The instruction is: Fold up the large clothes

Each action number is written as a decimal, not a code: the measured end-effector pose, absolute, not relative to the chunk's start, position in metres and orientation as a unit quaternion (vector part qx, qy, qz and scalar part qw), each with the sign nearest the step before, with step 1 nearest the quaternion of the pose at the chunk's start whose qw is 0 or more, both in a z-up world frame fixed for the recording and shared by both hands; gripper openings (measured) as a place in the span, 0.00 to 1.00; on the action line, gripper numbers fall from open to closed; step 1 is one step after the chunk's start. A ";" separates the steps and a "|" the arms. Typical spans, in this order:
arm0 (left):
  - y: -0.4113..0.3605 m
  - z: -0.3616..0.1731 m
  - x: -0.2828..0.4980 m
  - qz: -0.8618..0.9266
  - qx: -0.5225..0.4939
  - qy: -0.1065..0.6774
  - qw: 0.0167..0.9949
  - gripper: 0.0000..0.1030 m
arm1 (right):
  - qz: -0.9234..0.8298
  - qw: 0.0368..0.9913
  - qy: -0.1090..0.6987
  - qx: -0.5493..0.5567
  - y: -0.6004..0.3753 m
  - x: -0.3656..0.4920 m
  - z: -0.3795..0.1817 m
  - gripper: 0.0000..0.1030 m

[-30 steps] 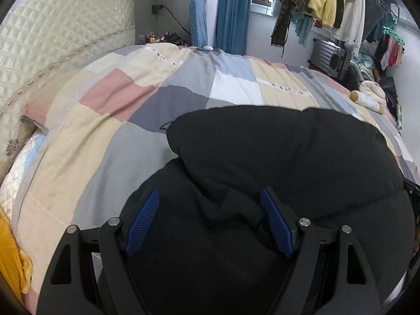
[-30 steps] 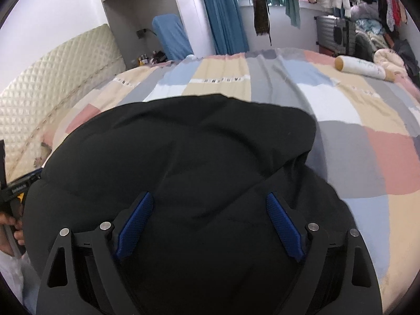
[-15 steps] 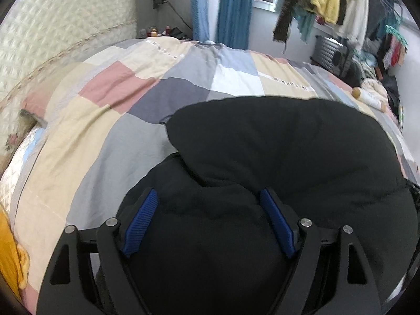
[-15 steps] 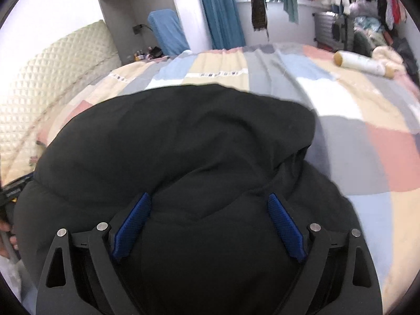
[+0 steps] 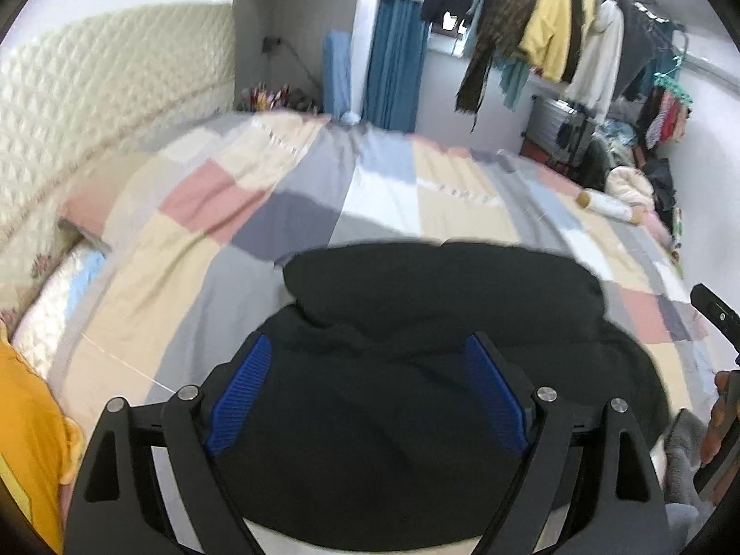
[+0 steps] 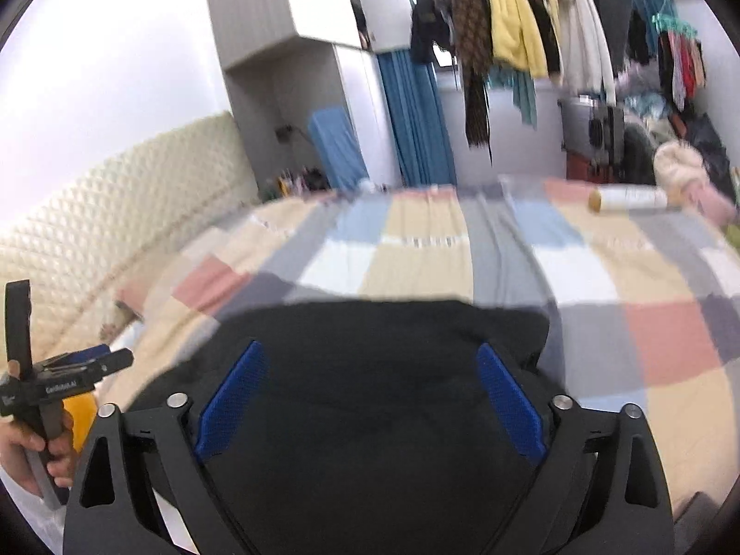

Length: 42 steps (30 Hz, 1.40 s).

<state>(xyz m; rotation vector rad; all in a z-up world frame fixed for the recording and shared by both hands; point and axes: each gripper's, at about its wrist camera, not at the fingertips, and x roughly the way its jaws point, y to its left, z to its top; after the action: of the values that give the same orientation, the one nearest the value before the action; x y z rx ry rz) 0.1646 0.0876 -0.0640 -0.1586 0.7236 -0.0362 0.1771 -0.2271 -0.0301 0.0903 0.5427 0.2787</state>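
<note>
- The black garment (image 5: pixel 439 347) lies bunched on the patchwork quilt (image 5: pixel 194 249), at the near edge of the bed, directly ahead of and below both grippers.
- The left gripper (image 5: pixel 367 397) stands with its 2 blue pads (image 5: pixel 240 397) spread wide; black cloth fills the gap between them, but nothing is pinched that I can see.
- The right gripper (image 6: pixel 370 397) is likewise spread wide over the same dark mass (image 6: pixel 384 370), with no fold caught between its pads (image 6: pixel 508 402).
- In the right wrist view the left tool (image 6: pixel 55 379) shows at the far left, so the 2 grippers sit side by side across the garment's width.
- The garment's long axis seems to run left to right across the bed edge, with an upper layer (image 5: pixel 444 277) already lying over the lower bulk.
- Judged from this, each hand is nearest its own end: the left serves the headboard (image 5: pixel 92 92) side, the right the side toward the white roll (image 6: pixel 629 199).
- Both views are motion-blurred, so finer edges of the cloth cannot be told.
</note>
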 end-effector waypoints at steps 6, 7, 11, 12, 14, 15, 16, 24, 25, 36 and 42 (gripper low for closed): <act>0.074 0.004 0.116 -0.037 -0.059 0.289 0.955 0.98 | 0.150 0.964 0.216 0.043 -0.217 0.132 0.034 1.00; 0.071 0.015 0.107 -0.041 -0.050 0.276 0.959 1.00 | 0.151 0.966 0.207 0.042 -0.217 0.123 0.043 1.00; 0.063 0.048 0.069 -0.049 -0.036 0.241 0.969 1.00 | 0.150 0.972 0.174 0.041 -0.216 0.086 0.074 1.00; 0.063 0.054 0.061 -0.053 -0.040 0.235 0.970 1.00 | 0.150 0.974 0.167 0.041 -0.216 0.076 0.080 1.00; 0.065 0.063 0.047 -0.057 -0.046 0.225 0.972 1.00 | 0.151 0.976 0.152 0.039 -0.215 0.057 0.091 1.00; 0.065 0.067 0.040 -0.059 -0.050 0.220 0.972 1.00 | 0.153 0.977 0.146 0.038 -0.215 0.049 0.096 1.00; 0.065 0.070 0.034 -0.061 -0.053 0.217 0.973 1.00 | 0.155 0.978 0.138 0.035 -0.213 0.038 0.101 1.00; 0.057 0.090 -0.018 -0.057 -0.037 0.168 0.983 1.00 | 0.171 0.978 0.113 0.031 -0.209 -0.010 0.105 1.00; 0.057 0.090 -0.023 -0.061 -0.039 0.165 0.984 1.00 | 0.171 0.979 0.108 0.032 -0.208 -0.016 0.105 1.00; 0.050 0.054 -0.036 -0.067 -0.060 0.182 0.979 1.00 | 0.172 0.976 0.128 0.049 -0.208 -0.032 0.069 1.00; 0.043 0.026 -0.042 -0.056 -0.055 0.206 0.975 1.00 | 0.156 0.972 0.167 0.050 -0.209 -0.031 0.030 1.00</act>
<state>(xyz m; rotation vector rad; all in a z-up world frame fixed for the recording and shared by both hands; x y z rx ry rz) -0.0417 0.0429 0.0256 -0.1113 0.4150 -0.1133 -0.0305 -0.2088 0.0302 0.1005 0.3368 0.3147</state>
